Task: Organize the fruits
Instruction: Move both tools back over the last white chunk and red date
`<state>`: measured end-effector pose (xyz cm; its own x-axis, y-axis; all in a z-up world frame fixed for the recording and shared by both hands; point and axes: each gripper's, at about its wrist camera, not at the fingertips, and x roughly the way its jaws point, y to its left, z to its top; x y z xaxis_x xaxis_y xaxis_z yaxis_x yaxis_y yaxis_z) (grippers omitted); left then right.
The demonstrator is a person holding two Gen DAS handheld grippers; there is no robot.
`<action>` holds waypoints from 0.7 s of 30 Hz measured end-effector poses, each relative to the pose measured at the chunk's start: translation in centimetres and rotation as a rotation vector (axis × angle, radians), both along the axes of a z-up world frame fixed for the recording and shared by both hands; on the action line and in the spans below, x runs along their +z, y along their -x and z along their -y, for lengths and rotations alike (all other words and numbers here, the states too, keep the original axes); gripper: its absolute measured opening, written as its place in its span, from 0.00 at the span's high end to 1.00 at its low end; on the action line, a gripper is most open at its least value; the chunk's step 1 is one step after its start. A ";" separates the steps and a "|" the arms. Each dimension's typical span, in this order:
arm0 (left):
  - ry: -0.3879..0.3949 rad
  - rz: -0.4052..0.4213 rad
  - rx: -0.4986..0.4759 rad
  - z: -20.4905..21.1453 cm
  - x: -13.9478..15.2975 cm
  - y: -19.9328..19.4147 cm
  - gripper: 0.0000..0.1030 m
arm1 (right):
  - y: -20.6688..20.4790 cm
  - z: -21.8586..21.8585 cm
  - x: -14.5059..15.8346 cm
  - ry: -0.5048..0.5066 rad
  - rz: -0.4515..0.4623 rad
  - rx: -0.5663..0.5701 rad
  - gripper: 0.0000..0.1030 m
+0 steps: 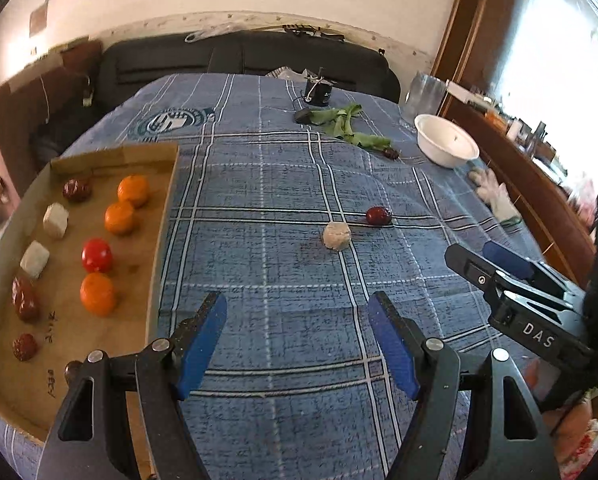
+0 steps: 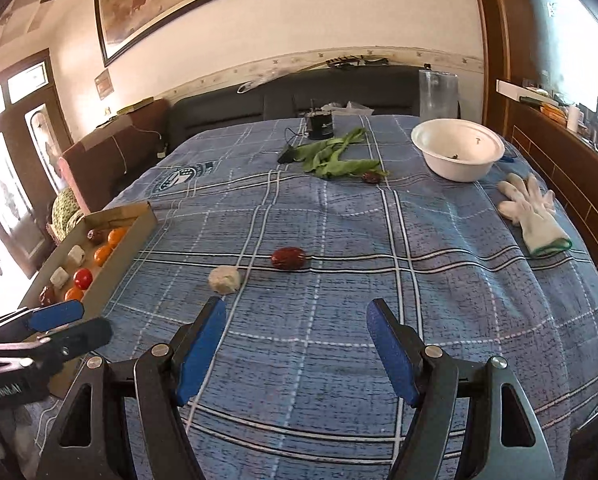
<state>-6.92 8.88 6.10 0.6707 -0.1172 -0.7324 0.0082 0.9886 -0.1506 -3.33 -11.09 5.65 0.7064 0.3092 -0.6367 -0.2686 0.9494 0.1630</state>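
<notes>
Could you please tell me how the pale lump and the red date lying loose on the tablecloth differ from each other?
The pale lump is off-white and matte with a rough, crumbly surface; the red date is dark red, glossy and wrinkled. The lump is roundish and blocky, the date an elongated oval lying on its side. The lump lies nearer the cardboard tray than the date does. Both rest on the blue plaid cloth, apart, outside the tray, untouched.

Blue plaid cloth [image 1: 283, 184]; red date [image 1: 378, 215]; white bowl [image 2: 457, 154].
</notes>
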 end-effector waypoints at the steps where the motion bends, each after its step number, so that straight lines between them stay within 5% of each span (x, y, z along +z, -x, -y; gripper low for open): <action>1: -0.021 0.002 -0.001 0.5 -0.1 -0.1 0.30 | -0.1 0.1 -0.1 0.000 -0.001 -0.004 0.25; 21: -0.086 -0.003 -0.004 2.0 -1.3 -2.5 0.29 | -1.5 1.4 -2.2 -0.025 -0.077 -0.037 0.23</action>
